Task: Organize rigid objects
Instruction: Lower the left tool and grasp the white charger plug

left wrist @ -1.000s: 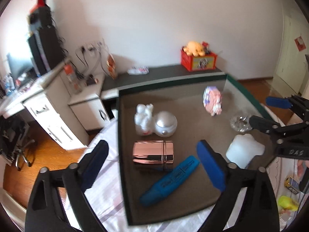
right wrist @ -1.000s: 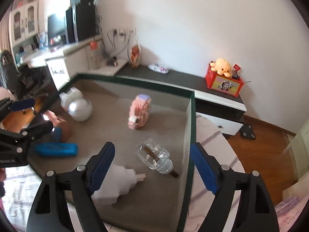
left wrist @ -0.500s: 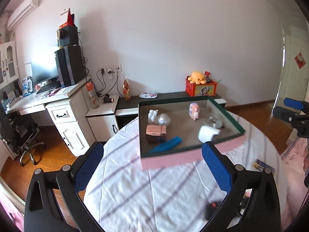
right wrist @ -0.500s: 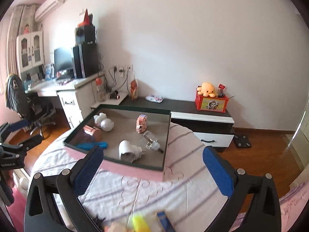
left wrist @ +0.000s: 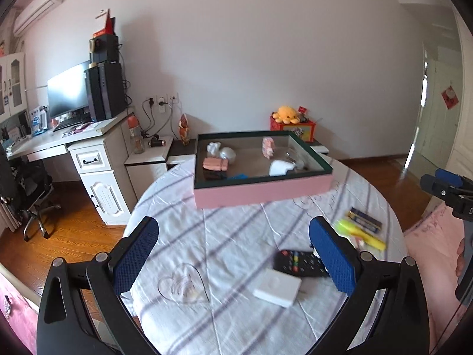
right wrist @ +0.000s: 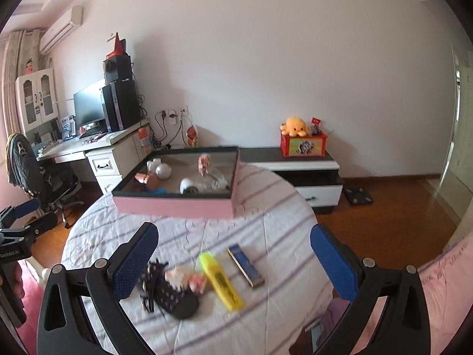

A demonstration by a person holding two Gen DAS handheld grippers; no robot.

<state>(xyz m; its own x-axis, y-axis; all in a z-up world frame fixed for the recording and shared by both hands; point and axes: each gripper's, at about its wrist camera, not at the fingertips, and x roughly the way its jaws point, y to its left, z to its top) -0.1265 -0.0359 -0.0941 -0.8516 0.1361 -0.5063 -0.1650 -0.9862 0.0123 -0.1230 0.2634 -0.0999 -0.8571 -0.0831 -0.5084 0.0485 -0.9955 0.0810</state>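
A: Which step are we on?

B: Between picks, I'd judge. Both the left gripper (left wrist: 233, 254) and the right gripper (right wrist: 233, 261) have just been opening; their jaws stand spread wide with nothing between them, back from the pink tray (left wrist: 263, 190) at the far side of the counter (left wrist: 236, 236).

A: Where are the things to sort?

B: Several already lie inside the tray. Nearer than the tray, loose on the counter: a yellow marker (right wrist: 220, 281), a small blue box (right wrist: 246, 265) just right of it, a black remote (left wrist: 298, 263), a white square block (left wrist: 277, 291) and a clear heart-shaped dish (left wrist: 183, 288).

A: And next?

B: Probably choosing one loose piece, dropping the jaws around it and closing.

A: Anything unclear?

B: The tray's near wall hides part of its contents. The dark beaded thing (right wrist: 168, 290) left of the marker is blurred; I can't name it.
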